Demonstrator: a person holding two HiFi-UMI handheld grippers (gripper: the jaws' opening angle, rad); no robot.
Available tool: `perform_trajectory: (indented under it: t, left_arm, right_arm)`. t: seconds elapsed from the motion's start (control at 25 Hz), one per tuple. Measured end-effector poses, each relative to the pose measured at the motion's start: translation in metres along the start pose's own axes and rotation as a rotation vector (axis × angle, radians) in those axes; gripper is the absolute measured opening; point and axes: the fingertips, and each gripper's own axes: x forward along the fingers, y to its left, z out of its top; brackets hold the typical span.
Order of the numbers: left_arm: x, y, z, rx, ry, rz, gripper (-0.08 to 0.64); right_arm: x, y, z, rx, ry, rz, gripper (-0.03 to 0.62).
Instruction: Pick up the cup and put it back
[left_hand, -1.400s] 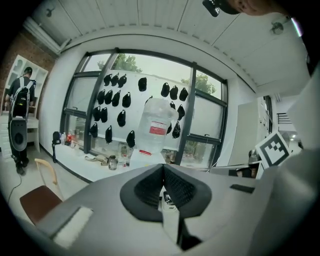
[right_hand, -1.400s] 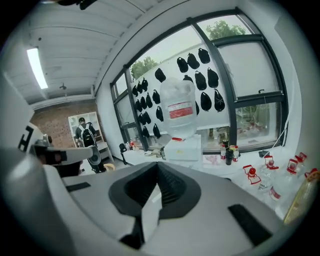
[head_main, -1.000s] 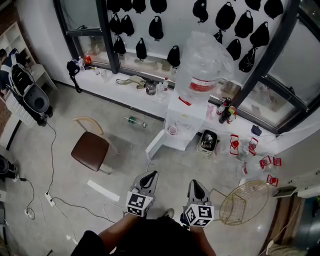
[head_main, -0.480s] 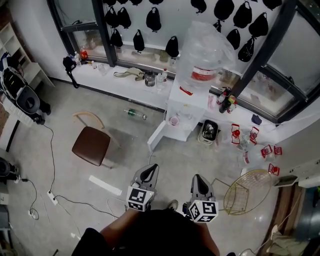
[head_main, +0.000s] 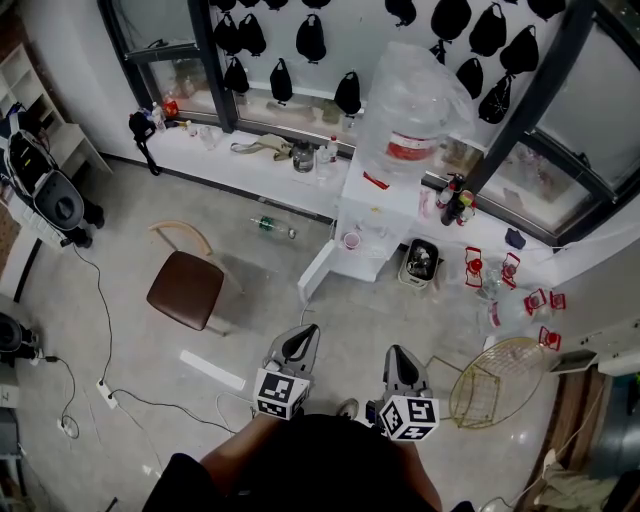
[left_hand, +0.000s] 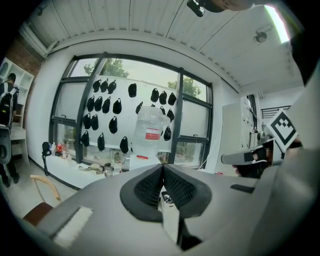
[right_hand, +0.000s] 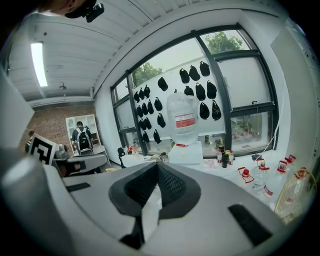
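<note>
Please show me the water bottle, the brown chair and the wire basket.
water bottle (head_main: 410, 100), head view, its clear body.
brown chair (head_main: 185, 290), head view, middle of seat.
wire basket (head_main: 492, 385), head view, its mesh wall.

A: Where's the cup (head_main: 351, 241)?
B: In the recess of the water dispenser (head_main: 385, 205), under the jug (head_main: 410, 110) standing on top.
A: And around that?
B: The window ledge (head_main: 250, 165) runs off behind to its left. A bin (head_main: 419, 262) sits just right of it on the floor (head_main: 120, 330), the chair (head_main: 185, 290) well left, and the wire basket (head_main: 497, 395) nearer us, to the right.
</note>
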Motion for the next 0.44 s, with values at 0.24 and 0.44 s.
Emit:
perform_trajectory:
  t: [0.24, 0.44]
  left_arm:
    - [0.001, 0.0, 0.0, 0.004, 0.001, -0.007, 0.006]
    - [-0.005, 0.004, -0.01, -0.007, 0.016, -0.006, 0.006]
  right_arm:
    - [0.002, 0.004, 0.0, 0.005, 0.001, 0.007, -0.005]
    - [0.004, 0.012, -0.001, 0.004, -0.008, 0.012, -0.005]
